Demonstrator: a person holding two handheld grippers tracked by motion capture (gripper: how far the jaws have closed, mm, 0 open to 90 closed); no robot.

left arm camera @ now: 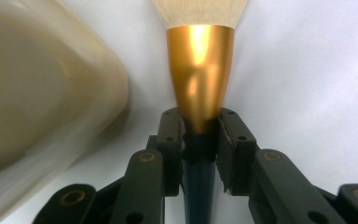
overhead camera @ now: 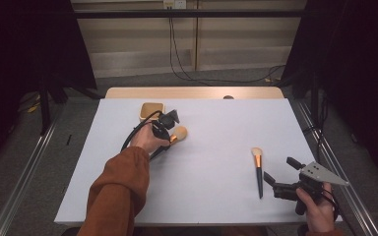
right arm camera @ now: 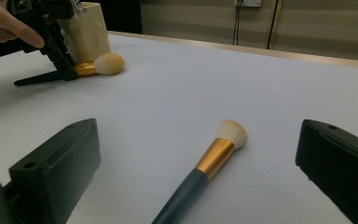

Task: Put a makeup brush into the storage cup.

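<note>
From the high view, the left gripper (overhead camera: 170, 129) pinches a fat brush (overhead camera: 178, 133) beside a tan cup (overhead camera: 152, 111) on the white counter (overhead camera: 211, 162). In the left gripper view, its shiny gold collar (left arm camera: 200, 74) sits squeezed between the jaws. In the right gripper view, the right gripper (right arm camera: 200, 182) is spread wide around a thin, fluffy-tipped brush (right arm camera: 205, 170).

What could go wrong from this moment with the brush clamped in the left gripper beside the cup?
The left gripper pinches the big brush right where its smooth gold ferrule tapers, so it may slip or swivel on lifting. The beige cup stands close beside it and could get nudged or tipped. The right gripper, open, straddles the slim brush and might knock it.
</note>
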